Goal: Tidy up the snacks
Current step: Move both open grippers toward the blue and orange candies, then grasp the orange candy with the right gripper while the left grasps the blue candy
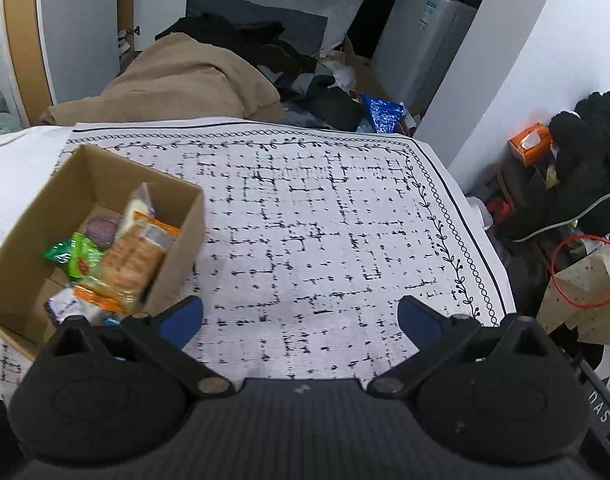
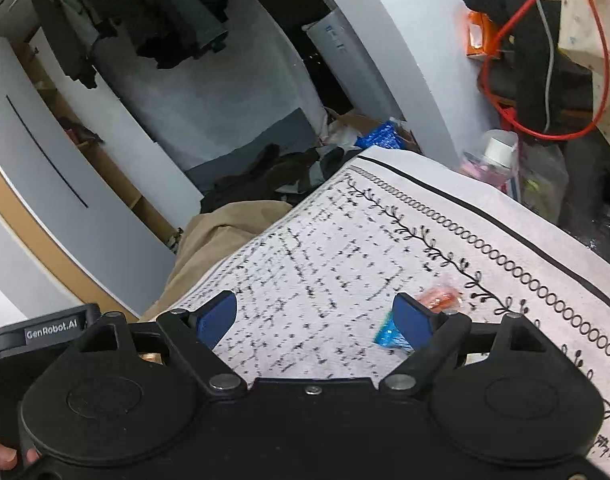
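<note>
In the left wrist view a brown cardboard box [image 1: 21, 264] stands at the left on the patterned white cloth [image 1: 305, 220]. It holds several snack packets, among them an orange cracker pack [image 1: 133, 264], a green packet [image 1: 75, 254] and a purple one [image 1: 101, 230]. My left gripper [image 1: 301, 316] hangs open over bare cloth just right of the box, nothing between its blue pads. In the right wrist view my right gripper [image 2: 315, 320] is open above the cloth [image 2: 345, 264]. A small blue packet [image 2: 387, 336] and an orange packet [image 2: 439, 298] lie by its right finger [image 2: 411, 320].
Beyond the cloth's far edge lie a tan blanket [image 1: 193, 76] and dark clothes [image 1: 241, 36]. A blue foil bag [image 1: 381, 114] and a white appliance [image 1: 421, 40] stand at the back. Red cable [image 2: 545, 80], an orange tissue box [image 1: 531, 142] and plastic bottles [image 2: 501, 160] crowd the right side.
</note>
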Action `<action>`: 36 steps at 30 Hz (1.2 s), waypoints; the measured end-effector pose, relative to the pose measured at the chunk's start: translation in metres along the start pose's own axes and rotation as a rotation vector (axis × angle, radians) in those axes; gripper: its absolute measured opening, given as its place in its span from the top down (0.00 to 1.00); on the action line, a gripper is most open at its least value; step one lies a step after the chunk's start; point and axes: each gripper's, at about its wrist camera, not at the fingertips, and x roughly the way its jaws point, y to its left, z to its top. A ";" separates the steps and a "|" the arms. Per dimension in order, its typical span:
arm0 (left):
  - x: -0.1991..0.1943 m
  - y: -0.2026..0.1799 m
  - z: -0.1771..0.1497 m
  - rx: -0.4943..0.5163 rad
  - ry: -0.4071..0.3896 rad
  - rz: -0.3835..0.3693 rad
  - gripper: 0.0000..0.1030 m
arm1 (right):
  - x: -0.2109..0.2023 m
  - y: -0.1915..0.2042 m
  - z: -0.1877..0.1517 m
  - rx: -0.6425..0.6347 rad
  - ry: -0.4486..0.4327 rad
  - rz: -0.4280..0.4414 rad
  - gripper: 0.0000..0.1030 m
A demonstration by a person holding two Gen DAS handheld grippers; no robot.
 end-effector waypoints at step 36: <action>0.135 -0.106 -0.046 -0.020 0.198 -0.219 0.34 | 0.030 -0.108 -0.002 0.259 0.018 -0.110 0.52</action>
